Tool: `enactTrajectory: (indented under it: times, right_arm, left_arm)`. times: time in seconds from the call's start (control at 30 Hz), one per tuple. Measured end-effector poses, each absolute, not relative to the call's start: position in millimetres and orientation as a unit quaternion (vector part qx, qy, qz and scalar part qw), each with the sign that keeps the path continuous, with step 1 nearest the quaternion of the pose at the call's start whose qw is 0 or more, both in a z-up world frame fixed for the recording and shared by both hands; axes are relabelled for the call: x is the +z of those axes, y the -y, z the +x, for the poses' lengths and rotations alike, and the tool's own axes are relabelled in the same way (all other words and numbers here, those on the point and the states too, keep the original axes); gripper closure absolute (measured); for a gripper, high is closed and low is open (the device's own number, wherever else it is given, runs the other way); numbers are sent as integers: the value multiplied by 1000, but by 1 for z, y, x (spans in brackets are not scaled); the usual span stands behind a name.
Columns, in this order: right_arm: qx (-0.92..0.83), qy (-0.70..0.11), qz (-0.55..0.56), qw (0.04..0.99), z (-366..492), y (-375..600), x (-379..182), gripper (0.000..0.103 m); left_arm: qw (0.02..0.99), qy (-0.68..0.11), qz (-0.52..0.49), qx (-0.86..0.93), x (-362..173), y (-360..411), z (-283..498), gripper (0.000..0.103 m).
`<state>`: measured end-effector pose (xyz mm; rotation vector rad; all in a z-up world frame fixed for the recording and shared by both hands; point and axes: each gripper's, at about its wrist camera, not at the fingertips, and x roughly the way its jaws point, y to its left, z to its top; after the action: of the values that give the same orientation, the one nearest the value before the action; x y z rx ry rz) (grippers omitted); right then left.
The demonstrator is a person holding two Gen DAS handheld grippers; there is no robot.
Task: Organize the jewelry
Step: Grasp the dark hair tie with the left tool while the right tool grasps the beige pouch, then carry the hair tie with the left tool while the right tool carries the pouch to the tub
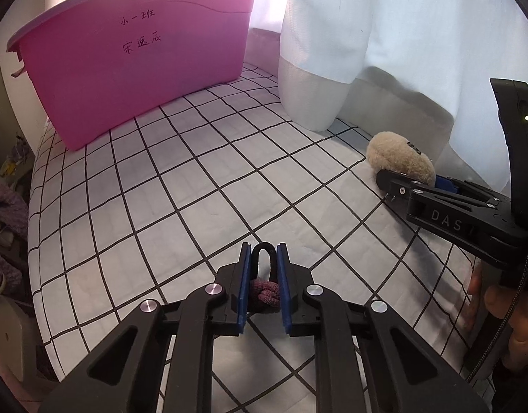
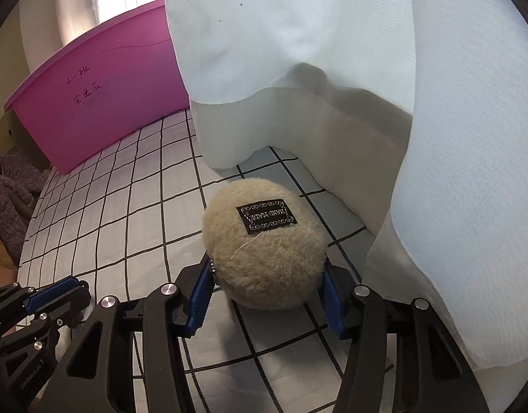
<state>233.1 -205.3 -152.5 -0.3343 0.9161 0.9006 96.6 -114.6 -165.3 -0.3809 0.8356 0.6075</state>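
My left gripper (image 1: 264,251) is shut on a hair tie (image 1: 265,292) with a dark red fabric knot and a black elastic loop that sticks out past the fingertips, held just above the checked sheet (image 1: 195,179). A fluffy beige pouch (image 2: 264,241) with a black "HAND MADE" label lies on the sheet by the curtain. My right gripper (image 2: 266,272) is shut on it, both blue pads pressed into its sides. In the left wrist view the pouch (image 1: 398,160) and the right gripper (image 1: 415,182) sit at the right. The left gripper (image 2: 57,292) shows at the lower left of the right wrist view.
A large pink plastic tub (image 1: 143,69) with handwritten characters stands at the back left of the bed. A white curtain (image 1: 367,51) hangs down onto the sheet at the back right, close behind the pouch. A purple fuzzy garment (image 2: 9,189) lies beyond the bed's left edge.
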Motion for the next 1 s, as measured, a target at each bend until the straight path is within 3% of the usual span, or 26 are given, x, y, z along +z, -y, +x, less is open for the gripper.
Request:
enactTrajectory:
  times: [0.5,1.0]
  right_arm:
    - [420,-417,-88,801,163,219,-92,51]
    - [298,-380,-7,876,82,162,6,51]
  left_arm:
    - [876,-370,-170,258,-95,93,35,88]
    - [927,-326,-110,147,-1,-24,-21,88]
